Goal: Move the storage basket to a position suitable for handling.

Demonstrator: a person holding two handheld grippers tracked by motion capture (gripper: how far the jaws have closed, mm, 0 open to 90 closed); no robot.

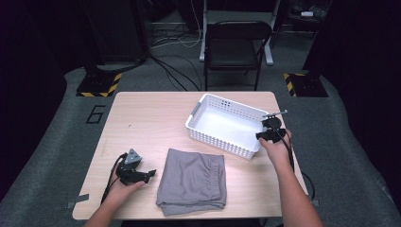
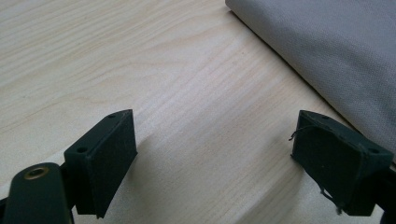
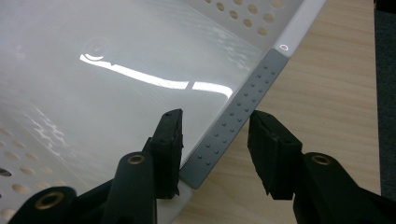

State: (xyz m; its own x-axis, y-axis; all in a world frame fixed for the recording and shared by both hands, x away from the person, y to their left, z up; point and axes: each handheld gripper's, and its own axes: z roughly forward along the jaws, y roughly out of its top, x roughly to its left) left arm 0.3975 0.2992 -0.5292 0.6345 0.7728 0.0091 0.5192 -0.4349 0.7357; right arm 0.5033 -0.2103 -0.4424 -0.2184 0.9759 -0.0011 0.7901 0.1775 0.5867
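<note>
The right gripper (image 3: pixel 215 154) has its fingers (image 3: pixel 168 149) spread moderately and straddling the grey dotted handle strip (image 3: pixel 243 114) on the right end rim of the white perforated plastic basket (image 1: pixel 203 127), one finger inside the wall and one outside; neither visibly presses the strip yet. The left gripper (image 2: pixel 215 163) rests low over the pale wooden surface (image 2: pixel 140 60) with its fingers (image 2: pixel 105 158) wide apart and empty, just left of the folded grey fabric garment (image 2: pixel 336 51).

The step in hand looks like taking hold of the basket by its handle. To do it well, the fingers should close squarely across the grey strip, seated deep enough that the rim does not slip out, before any pull or lift.

The basket stands at the far right of the surface, empty inside; the garment (image 1: pixel 191 182) lies near the front edge, just near of the basket.

Count: one basket, one folded garment, two grippers, one black folding chair (image 1: pixel 234 47) beyond the surface.
</note>
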